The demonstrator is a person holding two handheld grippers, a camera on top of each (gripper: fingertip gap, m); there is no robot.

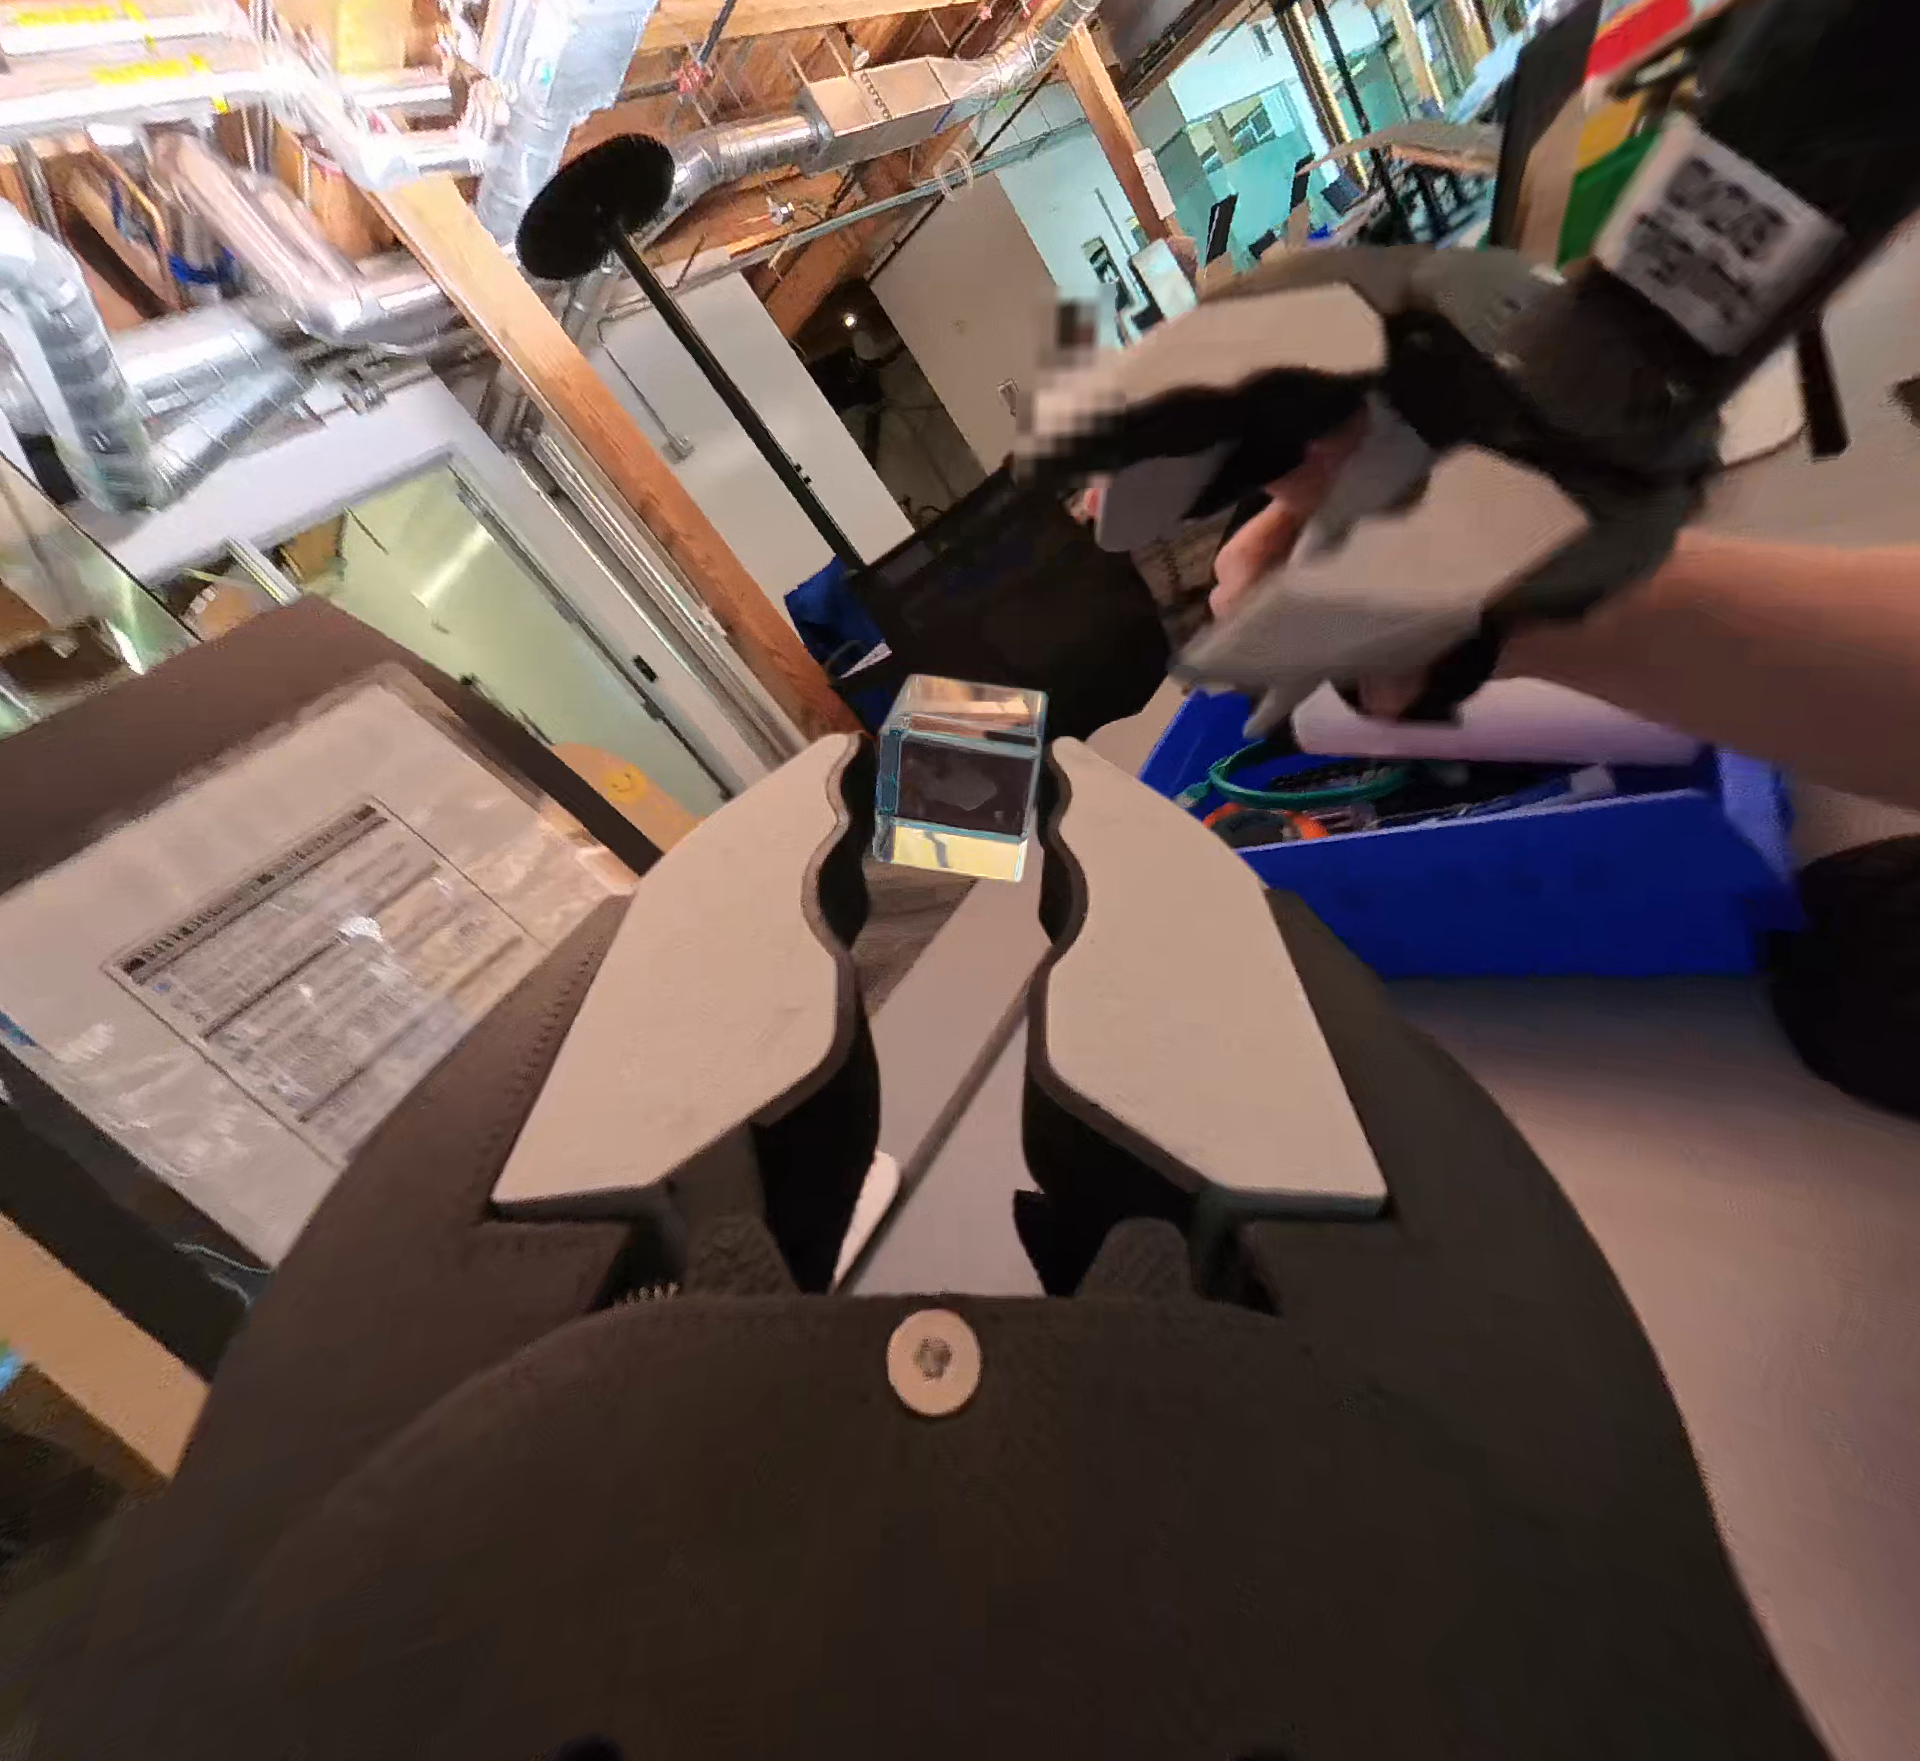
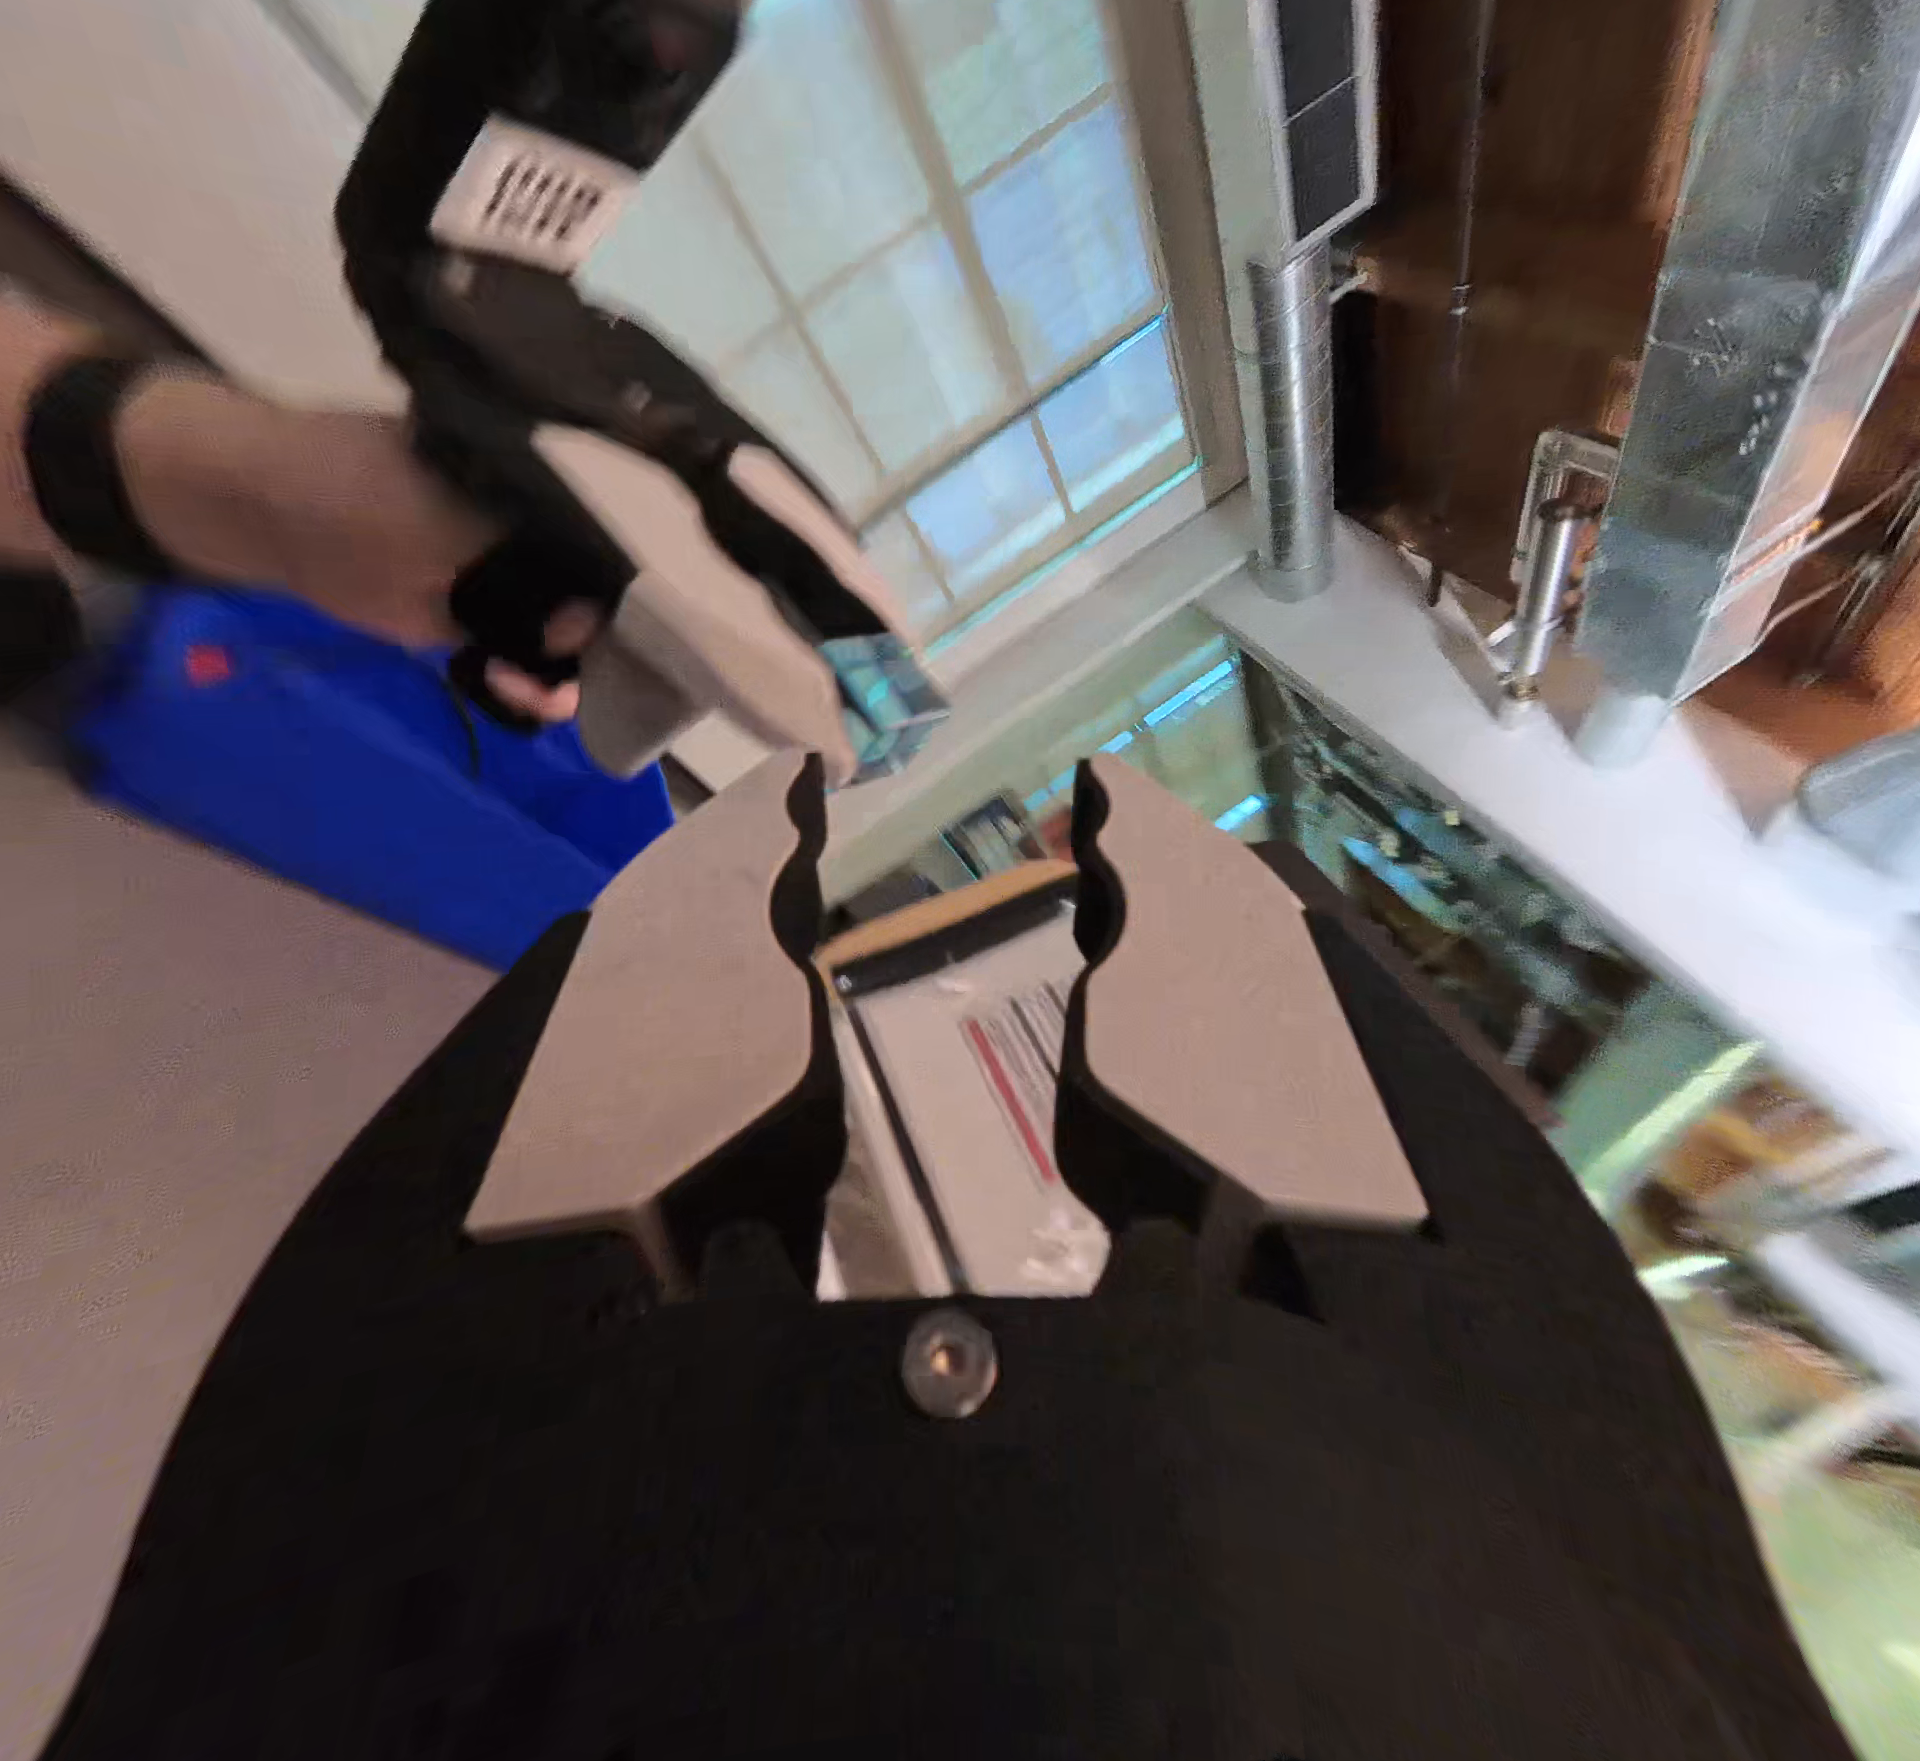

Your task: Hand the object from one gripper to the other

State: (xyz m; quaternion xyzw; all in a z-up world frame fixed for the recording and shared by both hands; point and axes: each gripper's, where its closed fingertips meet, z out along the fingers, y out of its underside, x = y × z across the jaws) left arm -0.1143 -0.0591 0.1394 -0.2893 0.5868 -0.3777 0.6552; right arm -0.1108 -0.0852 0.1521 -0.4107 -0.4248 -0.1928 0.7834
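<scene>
We hold the clear cube clamped between the tips of our left gripper. Our right gripper, jaws apart and empty, sits near, the cube lying just ahead to its upper left.

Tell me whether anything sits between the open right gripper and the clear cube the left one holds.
Nothing visible does. The clear cube is pinched at the left gripper fingertips, and the right gripper is open, empty, with only air between.

Printed sheet — lettering blurred (unreadable)
</scene>
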